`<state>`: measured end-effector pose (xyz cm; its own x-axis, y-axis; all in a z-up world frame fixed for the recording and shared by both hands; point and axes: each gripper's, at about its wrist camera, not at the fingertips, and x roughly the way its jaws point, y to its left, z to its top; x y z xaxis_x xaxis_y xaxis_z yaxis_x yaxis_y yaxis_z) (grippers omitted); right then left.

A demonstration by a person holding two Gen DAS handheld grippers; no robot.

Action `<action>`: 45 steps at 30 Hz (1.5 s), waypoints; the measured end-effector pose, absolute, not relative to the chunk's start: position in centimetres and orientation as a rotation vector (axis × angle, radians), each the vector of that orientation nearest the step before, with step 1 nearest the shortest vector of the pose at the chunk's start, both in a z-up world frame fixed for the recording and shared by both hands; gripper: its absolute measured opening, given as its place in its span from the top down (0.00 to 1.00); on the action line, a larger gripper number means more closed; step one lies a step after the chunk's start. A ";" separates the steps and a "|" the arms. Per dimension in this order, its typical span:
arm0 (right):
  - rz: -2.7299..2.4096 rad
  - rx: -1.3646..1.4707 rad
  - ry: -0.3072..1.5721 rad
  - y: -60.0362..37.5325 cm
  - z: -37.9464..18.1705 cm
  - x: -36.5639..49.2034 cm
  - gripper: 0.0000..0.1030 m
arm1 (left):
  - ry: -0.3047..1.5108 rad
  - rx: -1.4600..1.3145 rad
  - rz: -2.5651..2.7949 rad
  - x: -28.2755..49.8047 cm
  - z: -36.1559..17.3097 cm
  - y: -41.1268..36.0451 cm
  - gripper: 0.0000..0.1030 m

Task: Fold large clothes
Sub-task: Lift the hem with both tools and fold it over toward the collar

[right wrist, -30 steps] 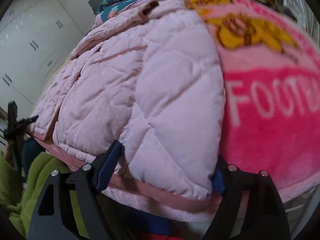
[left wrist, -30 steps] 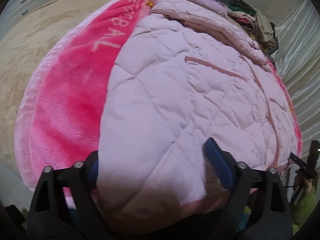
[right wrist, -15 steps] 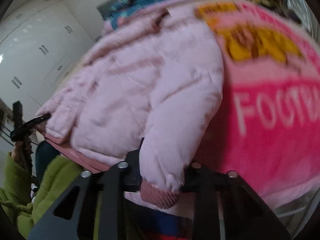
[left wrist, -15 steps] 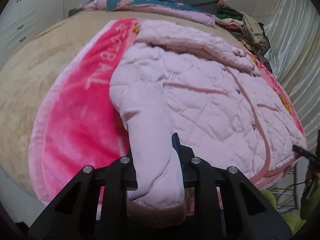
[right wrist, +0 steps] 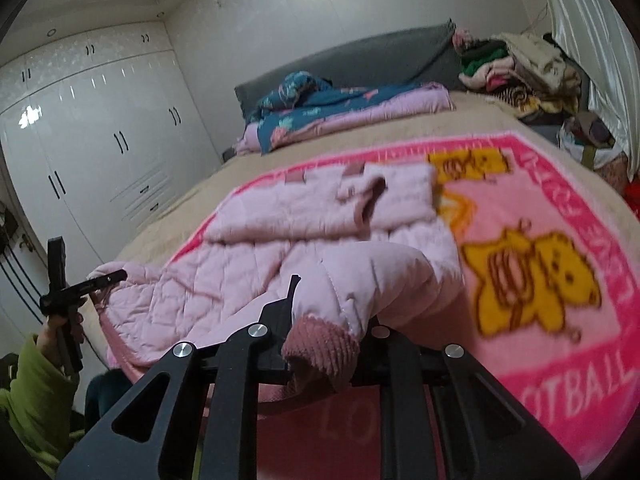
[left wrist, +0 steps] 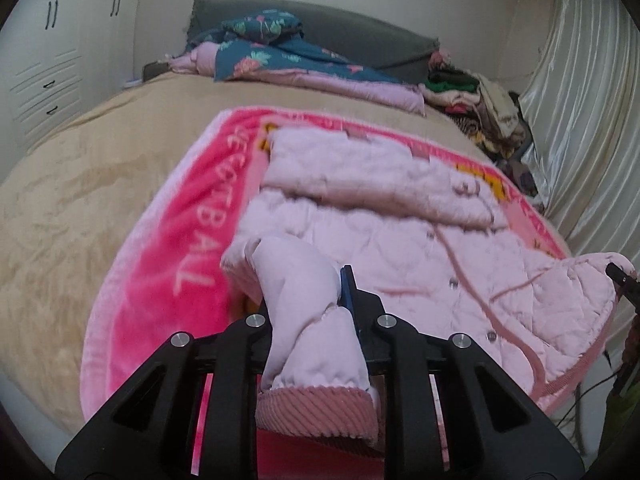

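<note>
Each gripper had just closed on the pale pink quilted jacket (left wrist: 400, 248): the left gripper (left wrist: 310, 312) and right gripper (right wrist: 332, 320) each clamped a hem corner near the bed's (left wrist: 80, 168) edge, the rest lying on the pink blanket (right wrist: 560, 208).

Left gripper (left wrist: 320, 300) at lower centre of frame, jaws just closing, pinching jacket (left wrist: 400, 240) cuff; right gripper (right wrist: 324, 320) lower centre, clamped on other cuff, angled downward

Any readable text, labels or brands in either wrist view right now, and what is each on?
"FOOTBALL": white letters down the pink blanket, left wrist view, first letters blurred.
"OTBALL": same blanket's near border, right wrist view, cut off by the frame edge.
White lettering along the blanket's far right border: too blurred to read.
Pink jacket: no legible label.
</note>
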<state>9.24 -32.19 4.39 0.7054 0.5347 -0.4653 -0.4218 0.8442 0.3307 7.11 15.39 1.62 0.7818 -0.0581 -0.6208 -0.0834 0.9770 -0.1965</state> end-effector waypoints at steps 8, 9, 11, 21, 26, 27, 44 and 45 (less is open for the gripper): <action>0.523 0.213 0.522 -32.2 7.8 12.4 0.85 | 0.607 -0.227 0.034 9.3 4.7 15.7 0.88; 0.521 0.213 0.517 -32.1 8.1 12.7 0.85 | 0.598 -0.229 0.037 9.7 5.1 15.7 0.88; 0.514 0.212 0.508 -32.2 8.7 13.7 0.85 | 0.586 -0.226 0.045 10.3 5.7 15.7 0.88; 0.470 0.271 0.499 -32.9 10.3 19.2 0.85 | 0.540 -0.197 0.124 15.3 8.7 15.4 0.88; 0.448 0.289 0.497 -32.9 10.6 21.8 0.85 | 0.522 -0.170 0.158 17.8 9.4 15.1 0.88; 0.444 0.289 0.496 -32.9 10.7 22.2 0.85 | 0.520 -0.161 0.167 18.3 9.5 15.0 0.88; 0.354 0.321 0.567 -32.4 7.8 30.8 0.85 | 0.501 -0.101 0.285 24.1 7.3 14.5 0.86; 0.350 0.323 0.573 -32.4 7.6 31.1 0.85 | 0.501 -0.099 0.289 24.3 7.2 14.5 0.86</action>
